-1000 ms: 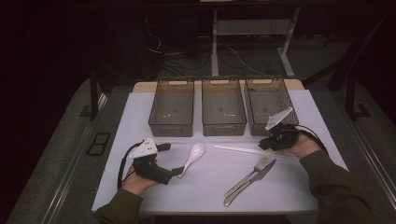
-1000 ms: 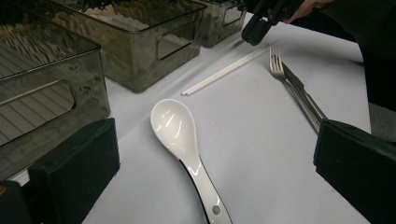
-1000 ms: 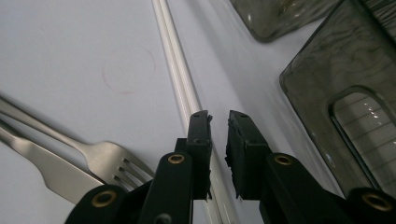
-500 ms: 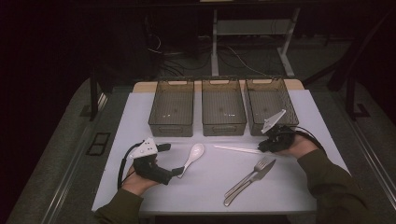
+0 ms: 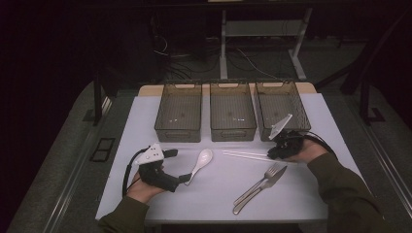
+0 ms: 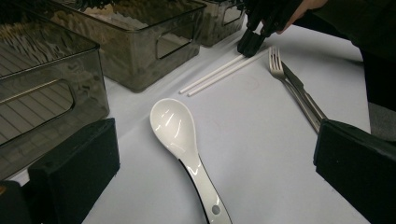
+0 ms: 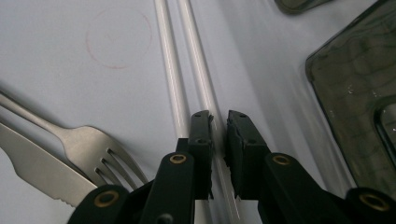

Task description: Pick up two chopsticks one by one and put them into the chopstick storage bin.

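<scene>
Two white chopsticks (image 5: 245, 154) lie side by side on the white table top, in front of the right bin. My right gripper (image 5: 273, 153) is down at their right end. In the right gripper view its jaws (image 7: 219, 126) stand nearly together on one chopstick (image 7: 196, 51), and the other chopstick (image 7: 168, 60) runs just outside the left jaw. My left gripper (image 5: 180, 166) rests open on the table. A white spoon (image 6: 175, 126) lies between its wide-set jaws, untouched.
Three smoky clear bins (image 5: 179, 112) (image 5: 232, 112) (image 5: 282, 104) stand in a row at the back of the table. A metal fork (image 5: 265, 177) and knife (image 5: 252, 191) lie together at the front right, close to the right gripper.
My right gripper has shifted slightly left and down onto the end of the chopsticks. The left gripper and the spoon have not moved.
</scene>
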Available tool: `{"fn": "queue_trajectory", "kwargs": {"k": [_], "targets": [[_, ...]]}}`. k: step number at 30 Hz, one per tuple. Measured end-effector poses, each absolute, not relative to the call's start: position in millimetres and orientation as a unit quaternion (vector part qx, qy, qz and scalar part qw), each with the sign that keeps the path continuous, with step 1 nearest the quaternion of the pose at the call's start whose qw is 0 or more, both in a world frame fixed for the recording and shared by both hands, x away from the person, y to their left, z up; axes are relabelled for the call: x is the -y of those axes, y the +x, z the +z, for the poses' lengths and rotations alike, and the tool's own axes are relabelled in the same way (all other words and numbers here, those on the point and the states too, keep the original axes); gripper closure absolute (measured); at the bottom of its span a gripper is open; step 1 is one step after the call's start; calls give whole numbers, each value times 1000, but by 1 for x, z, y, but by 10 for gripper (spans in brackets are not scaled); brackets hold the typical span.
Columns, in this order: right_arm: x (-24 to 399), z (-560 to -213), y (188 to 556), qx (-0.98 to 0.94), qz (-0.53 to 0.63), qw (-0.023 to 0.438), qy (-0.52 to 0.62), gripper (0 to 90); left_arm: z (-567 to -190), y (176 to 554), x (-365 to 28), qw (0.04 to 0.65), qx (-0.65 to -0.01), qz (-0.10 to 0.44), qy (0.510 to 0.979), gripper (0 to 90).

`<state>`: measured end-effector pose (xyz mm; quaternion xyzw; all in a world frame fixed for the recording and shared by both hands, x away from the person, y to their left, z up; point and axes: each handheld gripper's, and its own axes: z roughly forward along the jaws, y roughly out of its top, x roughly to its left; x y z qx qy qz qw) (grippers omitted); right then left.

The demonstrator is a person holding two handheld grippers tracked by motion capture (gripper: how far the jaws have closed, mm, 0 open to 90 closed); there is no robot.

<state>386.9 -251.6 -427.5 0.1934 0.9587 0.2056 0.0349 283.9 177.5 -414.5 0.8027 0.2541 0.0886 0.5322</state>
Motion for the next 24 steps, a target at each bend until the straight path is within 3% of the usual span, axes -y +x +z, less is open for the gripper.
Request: {"fn": "queue_trajectory", "kwargs": {"k": [24], "targets": [[224,-420,397,-985,95,23,139,802,-415,284,-177,532,-253,86,803,0]]}}
